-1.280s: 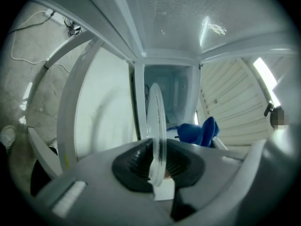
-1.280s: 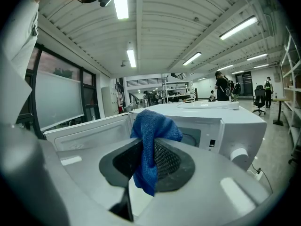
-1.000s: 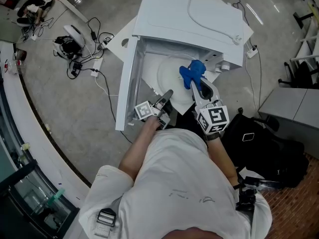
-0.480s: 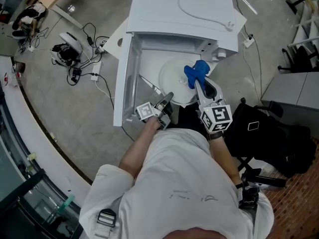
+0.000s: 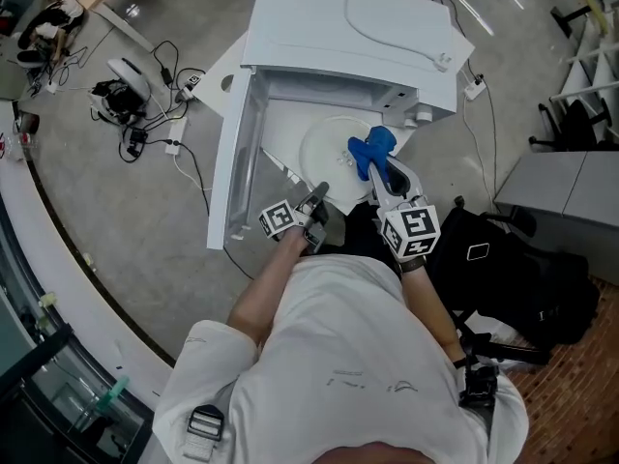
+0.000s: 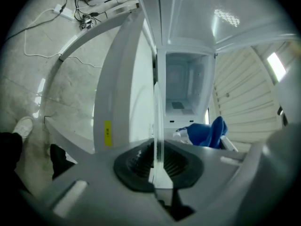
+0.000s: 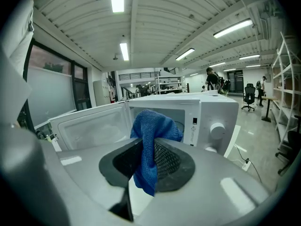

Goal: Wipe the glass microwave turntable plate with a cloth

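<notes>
The round glass turntable plate is out in front of the open white microwave. My left gripper is shut on the plate's near rim, and its jaws have just been closing tighter on it. In the left gripper view the plate stands edge-on between the pads of that gripper. My right gripper is shut on a blue cloth, which lies against the plate's right part. The cloth hangs bunched out of the jaws of the right gripper.
The microwave door hangs open at the left. Cables and small devices lie on the floor at far left. A black bag and a grey cabinet stand at the right. A curved white counter edge runs along the left.
Both grippers have sunk a little, bringing the plate and the cloth down with them. The cloth stays at the plate's right side.
</notes>
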Tool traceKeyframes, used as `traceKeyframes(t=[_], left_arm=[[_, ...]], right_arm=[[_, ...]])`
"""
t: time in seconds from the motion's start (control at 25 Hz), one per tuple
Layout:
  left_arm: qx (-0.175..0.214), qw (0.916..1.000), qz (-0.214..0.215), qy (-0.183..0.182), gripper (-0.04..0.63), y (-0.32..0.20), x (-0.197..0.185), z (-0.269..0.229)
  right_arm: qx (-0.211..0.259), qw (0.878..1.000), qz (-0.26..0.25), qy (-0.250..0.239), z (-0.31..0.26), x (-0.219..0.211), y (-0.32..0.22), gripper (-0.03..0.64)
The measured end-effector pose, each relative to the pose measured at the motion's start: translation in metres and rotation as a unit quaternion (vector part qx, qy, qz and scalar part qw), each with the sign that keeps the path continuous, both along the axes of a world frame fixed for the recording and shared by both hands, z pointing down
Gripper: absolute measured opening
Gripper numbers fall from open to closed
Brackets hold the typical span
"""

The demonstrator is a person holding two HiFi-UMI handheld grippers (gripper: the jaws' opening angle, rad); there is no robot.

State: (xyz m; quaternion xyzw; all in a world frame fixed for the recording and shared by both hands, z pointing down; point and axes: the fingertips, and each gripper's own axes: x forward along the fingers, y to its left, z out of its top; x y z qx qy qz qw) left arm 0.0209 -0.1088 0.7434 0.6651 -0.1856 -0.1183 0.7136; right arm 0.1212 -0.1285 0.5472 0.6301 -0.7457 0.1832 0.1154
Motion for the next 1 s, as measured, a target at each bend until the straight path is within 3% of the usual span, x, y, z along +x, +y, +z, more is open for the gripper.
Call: traceKeyframes(t=[0.16,0.32,0.56,0.68,1.0], left_arm=[[0.008,0.9998,-0.017,-0.004,0.018,-0.003,0.003,-0.001],[0.006,0.9998,-0.006,-0.016,0.023,-0.001,0.003,0.002],[-0.008,0.9961,-0.018,-0.086,0.040,0.000,-0.004,0.009],[-0.019,0.9941,-0.037,-0.100,0.042,0.001,-0.010,0.012],[-0.023,0.9884,-0.028,-0.147,0.058,-0.001,-0.013,0.014]], right_arm=[[-0.029,0.999,-0.037,0.004,0.026,-0.002,-0.008,0.071],[-0.063,0.995,-0.083,0.007,0.069,-0.011,-0.018,0.071],[-0.081,0.985,-0.151,0.012,0.097,-0.028,-0.038,0.071],[-0.089,0.980,-0.175,0.016,0.107,-0.033,-0.042,0.071],[-0.101,0.958,-0.261,0.060,0.131,-0.057,-0.055,0.071]])
